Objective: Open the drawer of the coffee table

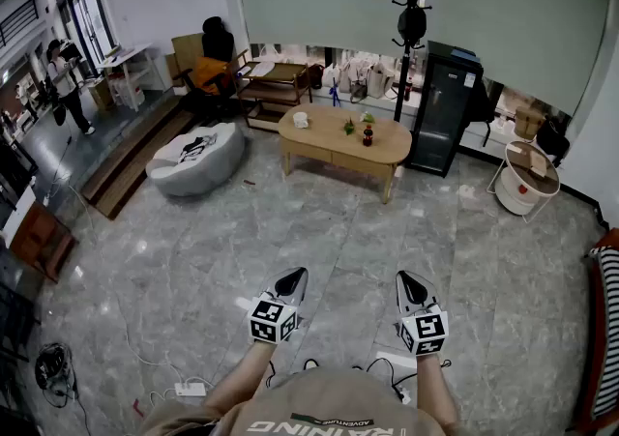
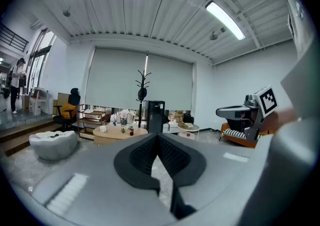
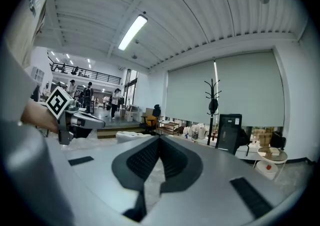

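1. The worktop [image 1: 329,141] stands well ahead of the left tongs [image 1: 296,276] and right tongs [image 1: 406,279], which are side by side.
2. On it, a cup [image 1: 301,120] sits left and a bottle [image 1: 368,136] right of centre.
3. A beanbag [image 1: 198,161] lies on the floor to its left.
4. A coat stand [image 1: 399,86] and a cabinet [image 1: 443,115] stand behind its right end.
5. A side table [image 1: 527,178] stands further right.

Coffee table [image 1: 343,146] far off in head view: drawer seam and handle on front too small to tell. Tabletop bits too small to identify: white one [image 1: 301,120], green one [image 1: 348,127], red one [image 1: 368,136]. Left gripper view: table tiny, legs hidden behind body of left gripper [image 2: 158,137]. Right gripper view: table probably behind body of right gripper [image 3: 160,139], can't confirm. Striped seat [image 1: 606,328] cut by right edge. Wearer's torso, forearms cut by bottom edge.
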